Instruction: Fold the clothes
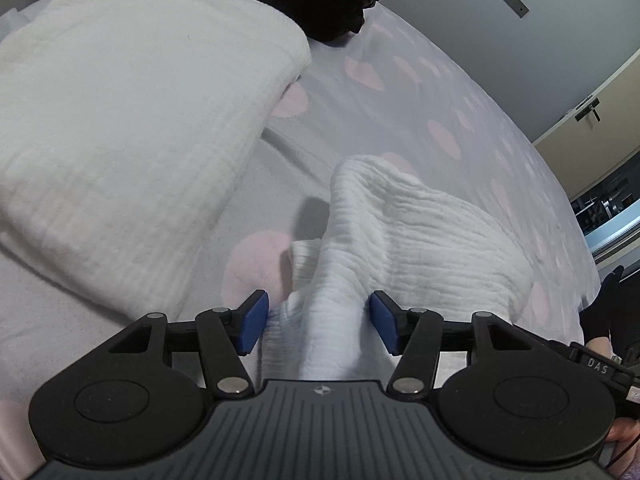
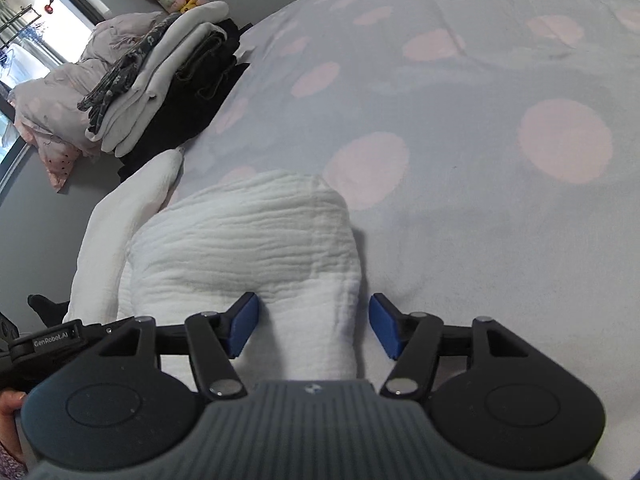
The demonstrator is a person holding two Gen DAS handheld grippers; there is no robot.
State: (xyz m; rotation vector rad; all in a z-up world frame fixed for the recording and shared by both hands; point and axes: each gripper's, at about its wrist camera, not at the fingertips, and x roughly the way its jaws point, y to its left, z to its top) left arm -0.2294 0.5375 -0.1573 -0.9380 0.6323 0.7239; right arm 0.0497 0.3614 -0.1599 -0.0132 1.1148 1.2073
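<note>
I see the spotted bedspread (image 2: 460,92) under everything, a folded white blanket (image 1: 132,128) at left, then the small white cloth (image 2: 256,240) bunched before me. My left gripper (image 1: 318,322) and right gripper (image 2: 314,326) both stand apart, straddling its near edge.

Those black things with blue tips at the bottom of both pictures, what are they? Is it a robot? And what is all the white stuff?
No robot: a person holds two grabbing tools, one per hand, each carrying a camera that looks out over its own blue tips. One picture comes from the left gripper, the other from the right gripper. Both hang over a bed cover with pink dots. The crinkly white cloth lies bunched on it, running between both pairs of tips. The tips stand apart, so neither pinches it. Beside it lies a bigger folded white blanket, and at the far edge a stack of folded clothes.
</note>
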